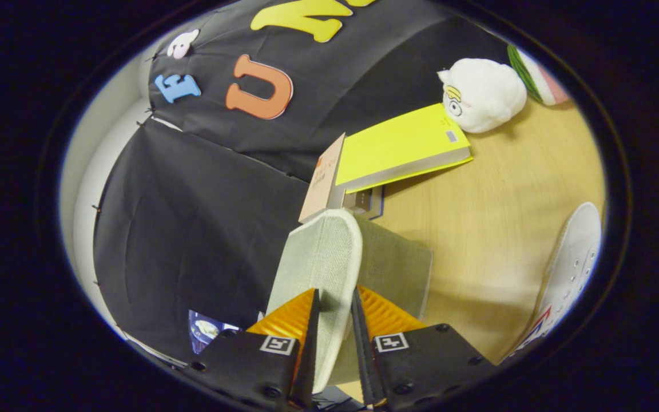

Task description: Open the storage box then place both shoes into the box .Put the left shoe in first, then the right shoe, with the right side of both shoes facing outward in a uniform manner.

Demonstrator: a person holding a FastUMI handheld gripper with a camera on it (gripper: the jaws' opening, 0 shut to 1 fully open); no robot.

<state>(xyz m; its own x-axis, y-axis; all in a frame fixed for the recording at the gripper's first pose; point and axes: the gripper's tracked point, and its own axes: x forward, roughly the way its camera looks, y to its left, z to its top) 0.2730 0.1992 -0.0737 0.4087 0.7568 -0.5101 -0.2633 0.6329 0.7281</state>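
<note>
My gripper (pixel 335 320) is shut on the storage box lid (pixel 324 257), a pale grey-green fabric flap with a white rim that stands edge-on between my fingers and runs ahead of them. The box body (pixel 395 269), the same woven fabric, lies just right of the lid on the wooden table (pixel 495 217). A white sneaker (pixel 570 274) with lace eyelets and a red and blue mark lies on the table far to the right of my fingers. The view is tilted, so the table slopes.
Beyond the lid, a yellow book (pixel 401 146) lies on a stack of books, with a tan book (pixel 324 183) leaning against them. A white plush toy (pixel 484 94) sits past the books, a striped thing (pixel 535 77) beside it. Black cloth wall (pixel 192 229) fills the left.
</note>
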